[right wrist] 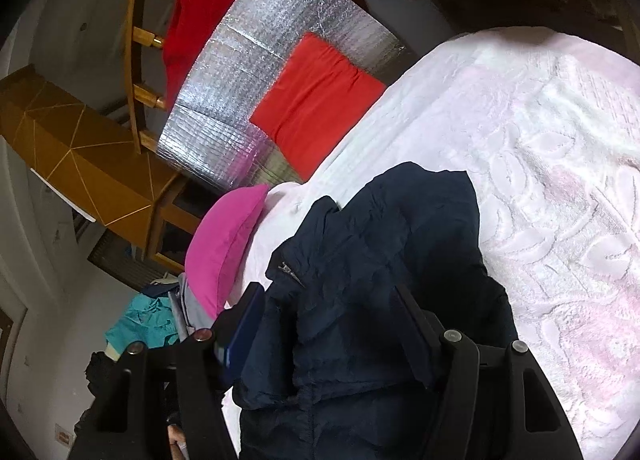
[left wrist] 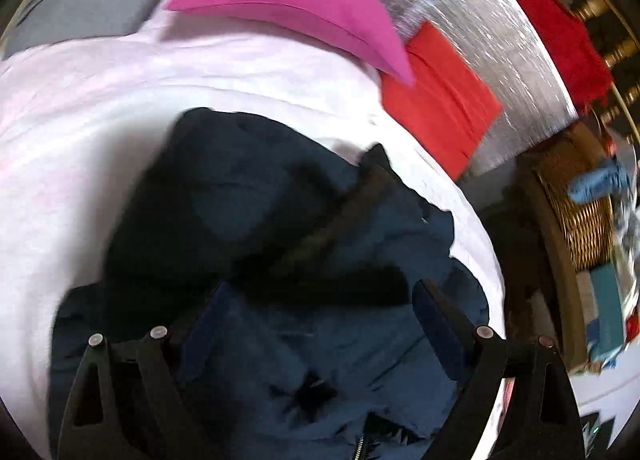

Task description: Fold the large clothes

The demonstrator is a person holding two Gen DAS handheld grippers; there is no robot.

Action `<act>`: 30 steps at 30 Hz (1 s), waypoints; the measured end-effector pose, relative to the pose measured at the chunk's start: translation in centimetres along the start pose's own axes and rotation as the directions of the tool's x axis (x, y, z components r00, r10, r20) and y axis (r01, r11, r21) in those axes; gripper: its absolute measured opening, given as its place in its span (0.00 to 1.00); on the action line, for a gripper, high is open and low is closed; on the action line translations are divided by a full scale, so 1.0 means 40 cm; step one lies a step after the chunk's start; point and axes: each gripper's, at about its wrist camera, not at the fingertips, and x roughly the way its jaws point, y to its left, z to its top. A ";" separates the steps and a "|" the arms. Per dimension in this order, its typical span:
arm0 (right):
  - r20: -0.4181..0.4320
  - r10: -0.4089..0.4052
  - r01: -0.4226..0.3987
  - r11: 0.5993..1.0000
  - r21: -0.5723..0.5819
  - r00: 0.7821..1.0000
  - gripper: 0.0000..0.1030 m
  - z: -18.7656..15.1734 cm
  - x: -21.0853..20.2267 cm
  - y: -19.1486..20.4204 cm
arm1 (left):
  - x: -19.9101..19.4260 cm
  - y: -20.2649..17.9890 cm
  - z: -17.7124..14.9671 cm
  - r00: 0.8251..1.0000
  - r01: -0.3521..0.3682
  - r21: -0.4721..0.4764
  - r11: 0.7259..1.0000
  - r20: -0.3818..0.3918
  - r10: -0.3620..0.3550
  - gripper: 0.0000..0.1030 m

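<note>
The left gripper [left wrist: 316, 324] stands wide open at the bottom of its view, its two black fingers [left wrist: 444, 324] spread to either side above the dark navy jacket [left wrist: 280, 244], with nothing pinched between them; the picture is blurred there. The right gripper [right wrist: 332, 320] is partly closed, and a thick bunch of the jacket [right wrist: 380, 260] fills the gap between its fingers, so it appears to be grasping the cloth, though the contact at the pads is hidden by folds. The jacket lies crumpled on a pale pink bedspread [right wrist: 560, 179], in the lower middle of both views; in the right view its long axis runs from the bottom centre up toward the middle of the frame. Its fabric is thin and wrinkled, with a small metal zip pull [right wrist: 290, 272] showing. The bedspread is fluffy with raised leaf patterns. A magenta pillow [left wrist: 288, 7] and a folded red cloth [left wrist: 440, 95] lie beyond, the cloth on a quilted silver foil sheet [right wrist: 240, 99].
</note>
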 end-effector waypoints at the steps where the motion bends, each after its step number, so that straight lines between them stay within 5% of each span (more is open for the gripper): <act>1: 0.001 -0.003 0.003 1.000 0.002 1.000 0.66 0.003 0.000 -0.004 | -0.002 -0.017 -0.009 1.000 -0.005 0.030 1.000 0.009 0.005 0.74; 3: 0.004 -0.004 0.004 1.000 0.013 1.000 0.66 0.006 -0.001 -0.013 | 0.012 -0.069 -0.019 1.000 -0.008 0.110 0.994 0.002 0.008 0.46; 7: 0.014 -0.007 0.007 1.000 0.027 1.000 0.66 0.016 -0.005 -0.023 | 0.012 -0.174 -0.030 1.000 0.002 0.233 0.972 0.005 -0.004 0.22; 13: 0.013 -0.011 0.010 0.999 0.040 1.000 0.66 0.023 -0.007 -0.033 | -0.051 -0.357 -0.072 0.988 0.153 0.404 0.902 -0.037 -0.151 0.22; 15: 0.013 -0.006 0.005 0.999 0.051 1.000 0.66 0.022 -0.008 -0.037 | -0.069 -0.410 -0.102 0.968 0.250 0.435 0.865 -0.104 -0.228 0.22; 17: 0.014 -0.003 0.002 0.998 0.059 1.000 0.66 0.025 -0.010 -0.039 | -0.086 -0.442 -0.130 0.961 0.275 0.462 0.843 -0.149 -0.232 0.34; 19: 0.011 0.002 -0.003 0.998 0.059 1.000 0.66 0.026 -0.011 -0.039 | -0.103 -0.453 -0.144 0.964 0.266 0.474 0.839 -0.153 -0.219 0.64; 22: -0.005 0.023 -0.023 0.997 0.068 1.000 0.66 0.025 -0.009 -0.044 | -0.136 -0.419 -0.148 0.984 0.176 0.487 0.855 -0.087 -0.153 0.74; 25: -0.041 0.058 -0.054 0.994 0.093 0.997 0.72 0.025 0.005 -0.052 | -0.134 -0.353 -0.137 0.998 -0.061 0.499 0.864 0.024 0.057 0.76; 28: -0.091 0.036 -0.026 0.994 0.104 0.995 0.74 0.017 0.029 -0.061 | -0.132 -0.255 -0.137 0.951 -0.308 0.492 0.814 0.122 0.285 0.76; 30: -0.103 0.005 0.005 0.995 0.101 0.995 0.74 0.011 0.039 -0.066 | -0.121 -0.170 -0.135 0.899 -0.433 0.442 0.786 0.154 0.409 0.76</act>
